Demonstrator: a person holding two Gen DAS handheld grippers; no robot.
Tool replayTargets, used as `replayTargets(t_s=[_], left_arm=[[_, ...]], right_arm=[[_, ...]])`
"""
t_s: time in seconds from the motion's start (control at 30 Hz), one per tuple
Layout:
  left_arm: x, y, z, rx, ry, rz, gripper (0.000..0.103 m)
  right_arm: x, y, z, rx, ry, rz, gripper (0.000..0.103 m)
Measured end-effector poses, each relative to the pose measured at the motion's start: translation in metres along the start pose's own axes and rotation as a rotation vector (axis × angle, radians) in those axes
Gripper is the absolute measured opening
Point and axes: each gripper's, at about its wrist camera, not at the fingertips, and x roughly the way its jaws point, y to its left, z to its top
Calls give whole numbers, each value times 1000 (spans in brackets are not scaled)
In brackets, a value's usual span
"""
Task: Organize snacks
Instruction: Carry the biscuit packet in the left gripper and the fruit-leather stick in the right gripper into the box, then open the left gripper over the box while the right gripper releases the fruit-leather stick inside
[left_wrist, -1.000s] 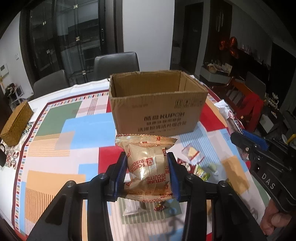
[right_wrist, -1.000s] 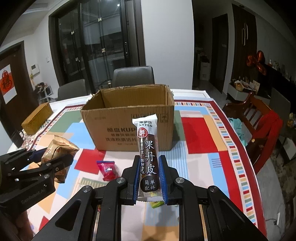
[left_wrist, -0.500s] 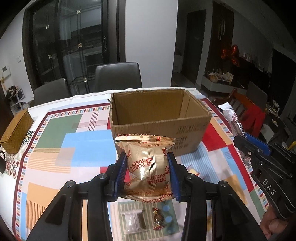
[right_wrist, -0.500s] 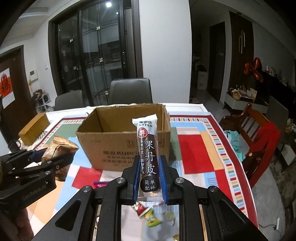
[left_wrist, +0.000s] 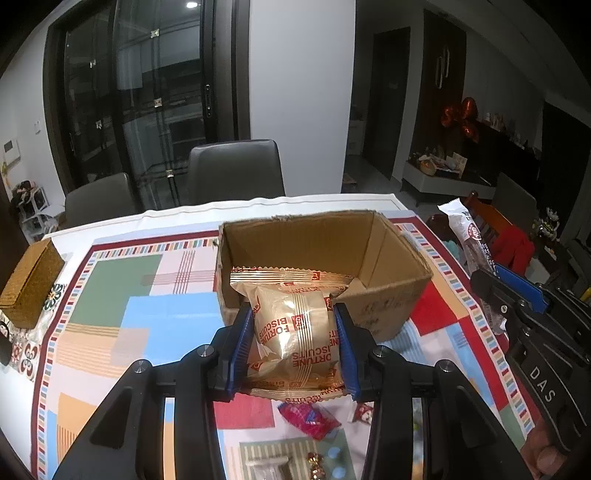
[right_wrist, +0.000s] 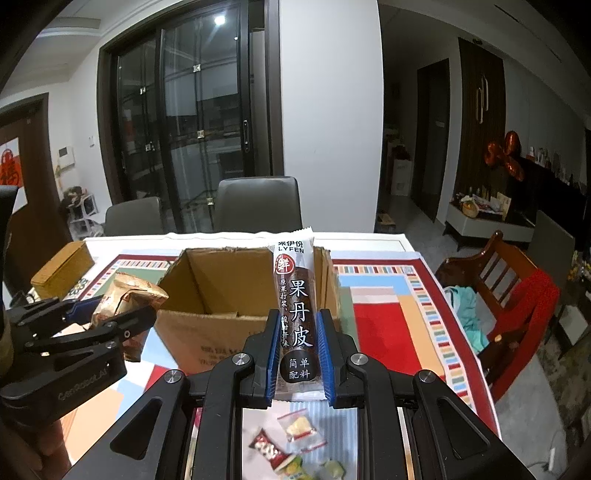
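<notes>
your left hand-held gripper (left_wrist: 293, 343) is clamped on a gold fortune biscuits packet (left_wrist: 293, 328), held in the air at the near wall of the open cardboard box (left_wrist: 391, 306) on the desk (left_wrist: 110, 295). your right hand-held gripper (right_wrist: 297, 354) is squeezed tight on a long dark fruit leather bar (right_wrist: 295, 306), standing upright in front of the same box. loose wrapped candies (right_wrist: 273, 450) lie on the patterned cloth below both grippers, near the box.
</notes>
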Motion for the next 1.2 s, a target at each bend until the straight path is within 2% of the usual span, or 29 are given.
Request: replayTargets(t_s=[0.53,1.2], left_arm=[[34,8,32,-3,-2,17,42],[82,29,56,-39,33,35,42]], right_arm=[[34,6,28,-5,9,-4,21],[106,8,50,-26,95,-24,21]])
